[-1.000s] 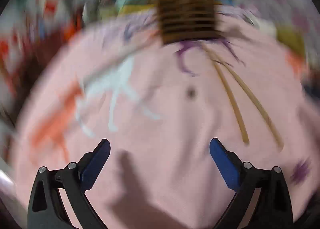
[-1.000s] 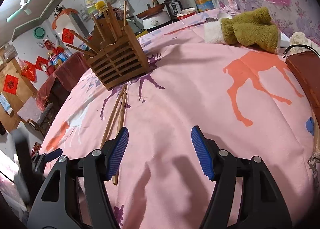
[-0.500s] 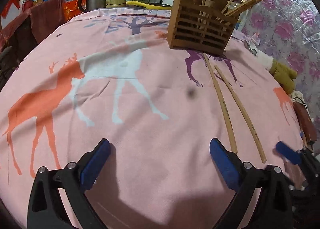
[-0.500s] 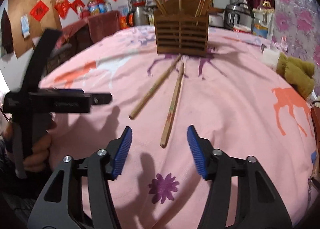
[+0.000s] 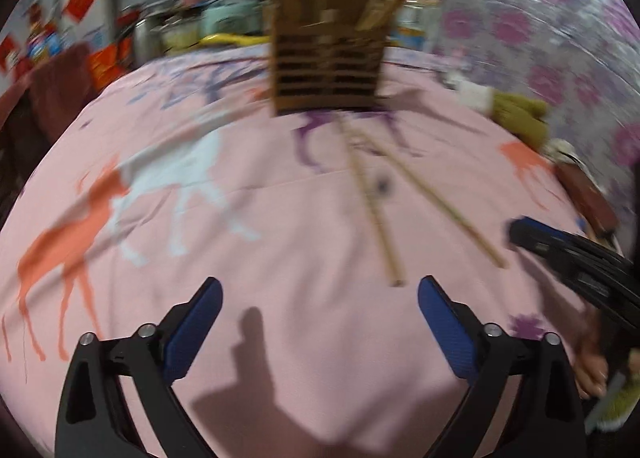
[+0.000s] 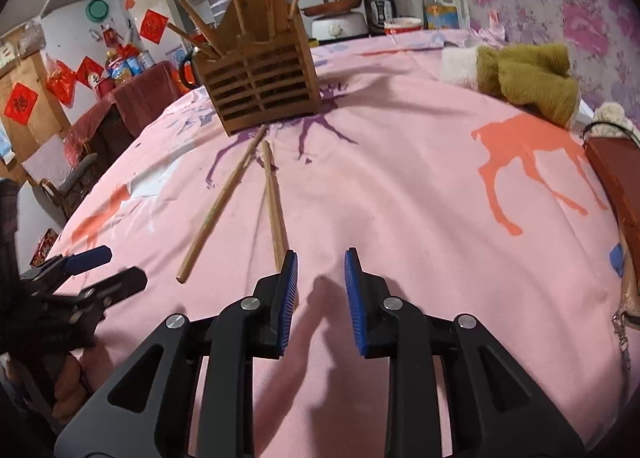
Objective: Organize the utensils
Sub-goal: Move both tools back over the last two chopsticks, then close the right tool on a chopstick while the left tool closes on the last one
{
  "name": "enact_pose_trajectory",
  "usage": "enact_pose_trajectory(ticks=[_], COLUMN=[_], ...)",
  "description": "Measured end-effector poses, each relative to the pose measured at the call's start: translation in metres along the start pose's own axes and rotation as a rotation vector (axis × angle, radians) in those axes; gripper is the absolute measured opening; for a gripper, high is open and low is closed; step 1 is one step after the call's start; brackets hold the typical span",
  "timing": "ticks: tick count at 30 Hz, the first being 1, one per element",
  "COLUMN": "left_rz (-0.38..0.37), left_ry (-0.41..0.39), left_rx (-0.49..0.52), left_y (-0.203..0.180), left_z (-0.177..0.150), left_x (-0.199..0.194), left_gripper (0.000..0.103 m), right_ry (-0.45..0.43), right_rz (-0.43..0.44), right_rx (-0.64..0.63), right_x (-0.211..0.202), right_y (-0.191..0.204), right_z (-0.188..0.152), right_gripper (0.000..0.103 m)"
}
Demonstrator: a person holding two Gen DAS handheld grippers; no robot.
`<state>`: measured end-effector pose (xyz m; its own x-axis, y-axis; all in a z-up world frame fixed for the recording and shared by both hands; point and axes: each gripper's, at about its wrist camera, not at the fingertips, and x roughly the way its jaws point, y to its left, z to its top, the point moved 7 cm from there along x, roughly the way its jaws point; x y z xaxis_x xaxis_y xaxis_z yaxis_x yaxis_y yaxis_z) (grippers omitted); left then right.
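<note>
Two wooden chopsticks lie on the pink deer-print cloth: a left chopstick (image 6: 221,205) and a right chopstick (image 6: 273,204), also blurred in the left wrist view (image 5: 374,210) (image 5: 444,207). A slatted wooden holder (image 6: 262,88) (image 5: 326,66) stands beyond them with several chopsticks in it. My right gripper (image 6: 320,290) is empty, its jaws narrowed to a small gap, the left pad (image 6: 289,298) just past the near end of the right chopstick. My left gripper (image 5: 318,332) is wide open and empty, short of the chopsticks' near ends.
A green and white plush cloth (image 6: 516,76) lies at the far right of the table. A brown box (image 6: 612,178) sits at the right edge. Cookers and bottles (image 6: 394,4) stand behind the table. The left gripper shows in the right wrist view (image 6: 80,282).
My right gripper's jaws have narrowed and it has moved up to the near end of the right chopstick. My left gripper stays wide open; its view has swung and is blurred.
</note>
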<state>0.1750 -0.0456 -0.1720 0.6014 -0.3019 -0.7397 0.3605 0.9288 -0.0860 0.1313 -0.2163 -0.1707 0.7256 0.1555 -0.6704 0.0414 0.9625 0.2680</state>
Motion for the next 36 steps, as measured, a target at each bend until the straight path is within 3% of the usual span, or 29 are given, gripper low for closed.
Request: enact_pose_trajectory(ticks=[1, 3, 6, 13, 14, 16, 17, 27, 36], left_rz=[-0.016, -0.05, -0.07, -0.126, -0.096, -0.08, -0.081, -0.032, -0.028], left_ry=[0.004, 0.031, 0.068, 0.097, 0.085, 0.08, 0.084, 0.059, 0.063], left_rx=[0.016, 0.034, 0.041, 0.03, 0.045, 0.054, 0.045, -0.114, -0.119], left_y=[-0.007, -0.018, -0.026, -0.036, -0.036, -0.035, -0.032, 0.033, 0.038], left_z=[0.001, 0.0, -0.001, 0.004, 0.005, 0.004, 0.003, 0.004, 0.0], left_x=[0.001, 0.008, 0.018, 0.033, 0.034, 0.033, 0.033, 0.018, 0.021], left_gripper=[0.087, 0.067, 0.047, 0.037, 0.032, 0.011, 0.007, 0.006, 0.007], right_ry=[0.001, 0.01, 0.012, 0.012, 0.012, 0.012, 0.013, 0.01, 0.022], right_rz=[0.006, 0.016, 0.022, 0.023, 0.024, 0.025, 0.026, 0.041, 0.032], right_rx=[0.015, 0.048, 0.058, 0.046, 0.042, 0.031, 0.026, -0.019, -0.118], right_x=[0.001, 0.003, 0.004, 0.006, 0.005, 0.005, 0.005, 0.005, 0.006], right_y=[-0.003, -0.007, -0.009, -0.006, -0.006, -0.004, -0.003, 0.006, 0.022], right_z=[0.001, 0.001, 0.001, 0.001, 0.001, 0.0, 0.0, -0.001, -0.009], right_gripper=[0.027, 0.027, 0.027, 0.027, 0.027, 0.027, 0.027, 0.027, 0.027])
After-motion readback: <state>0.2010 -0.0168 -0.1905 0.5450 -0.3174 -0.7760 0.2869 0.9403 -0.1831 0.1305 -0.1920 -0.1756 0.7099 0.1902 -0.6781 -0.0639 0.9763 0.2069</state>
